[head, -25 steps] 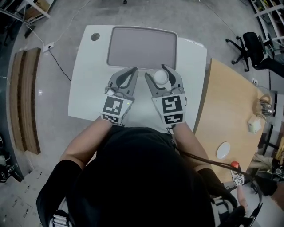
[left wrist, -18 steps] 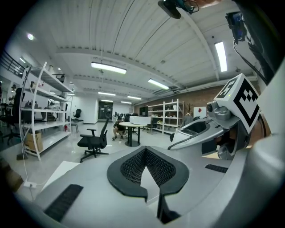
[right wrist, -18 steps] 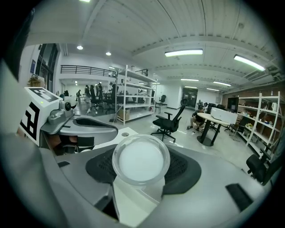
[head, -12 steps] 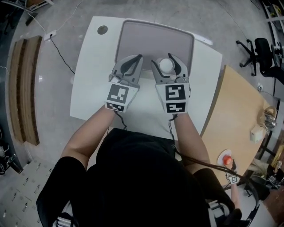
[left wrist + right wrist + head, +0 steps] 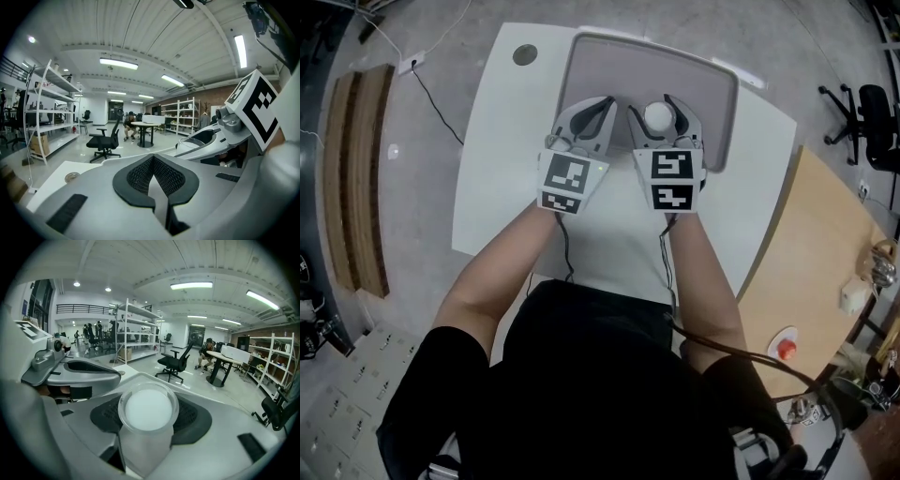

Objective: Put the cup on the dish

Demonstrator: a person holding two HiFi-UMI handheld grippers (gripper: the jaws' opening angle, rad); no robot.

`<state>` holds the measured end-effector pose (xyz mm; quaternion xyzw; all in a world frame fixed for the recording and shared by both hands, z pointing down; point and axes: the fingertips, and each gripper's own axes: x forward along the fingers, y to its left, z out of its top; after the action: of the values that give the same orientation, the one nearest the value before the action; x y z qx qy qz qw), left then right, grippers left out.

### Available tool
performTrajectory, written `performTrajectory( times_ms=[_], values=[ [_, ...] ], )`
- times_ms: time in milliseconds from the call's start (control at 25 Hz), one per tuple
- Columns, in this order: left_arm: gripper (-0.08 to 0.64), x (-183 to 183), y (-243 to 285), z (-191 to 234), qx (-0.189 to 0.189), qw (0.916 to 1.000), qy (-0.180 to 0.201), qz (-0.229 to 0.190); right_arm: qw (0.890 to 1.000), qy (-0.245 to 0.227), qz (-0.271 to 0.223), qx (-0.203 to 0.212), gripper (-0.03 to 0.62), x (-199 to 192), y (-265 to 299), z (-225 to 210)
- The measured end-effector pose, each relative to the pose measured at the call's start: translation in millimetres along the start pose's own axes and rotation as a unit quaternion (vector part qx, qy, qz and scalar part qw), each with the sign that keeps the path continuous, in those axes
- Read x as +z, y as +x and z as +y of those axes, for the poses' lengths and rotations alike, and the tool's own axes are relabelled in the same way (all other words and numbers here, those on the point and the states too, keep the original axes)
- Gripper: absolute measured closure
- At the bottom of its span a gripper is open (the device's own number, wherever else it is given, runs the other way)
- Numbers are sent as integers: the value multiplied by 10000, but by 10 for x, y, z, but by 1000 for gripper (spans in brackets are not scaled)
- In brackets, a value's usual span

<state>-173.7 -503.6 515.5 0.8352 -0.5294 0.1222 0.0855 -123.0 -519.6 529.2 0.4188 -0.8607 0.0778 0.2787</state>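
Looked down on a white table [image 5: 492,178] with a grey tray [image 5: 609,66] lying at its far side. Found both grippers side by side over the tray's near edge, close together but not touching. Saw the right gripper [image 5: 658,103] clamped on a white cup [image 5: 657,116], one jaw pressed to each side of it and the round top of the cup in plain sight between them. Could not tell whether the cup touched the tray or hung just above it. Found the left gripper [image 5: 598,105] pinched shut, its black pads [image 5: 138,176] meeting at the tip with nothing between them. Noted a round hole [image 5: 525,54] in the table's far left corner, a wooden table [image 5: 825,244] butted against the right side, and office chairs [image 5: 874,117] on the grey floor beyond.
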Motion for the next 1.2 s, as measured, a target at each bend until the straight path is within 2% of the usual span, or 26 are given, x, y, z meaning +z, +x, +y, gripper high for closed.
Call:
performTrajectory(
  times_ms=[320, 520, 680, 1200],
  values=[
    [552, -282, 295, 75, 24, 9996, -183, 235, 9996, 66, 252, -50, 337, -181, 361, -96],
    [552, -376, 318, 127, 41, 9990, -342, 284, 9989, 144, 445, 34, 337, -333, 493, -24],
    [552, -425, 288, 164, 62, 9988, -387, 308, 9989, 188, 417, 66, 337, -369, 525, 39],
    [552, -328, 222, 126, 145, 9991, -305, 247, 9990, 216, 361, 173, 337, -378, 498, 44]
  ],
)
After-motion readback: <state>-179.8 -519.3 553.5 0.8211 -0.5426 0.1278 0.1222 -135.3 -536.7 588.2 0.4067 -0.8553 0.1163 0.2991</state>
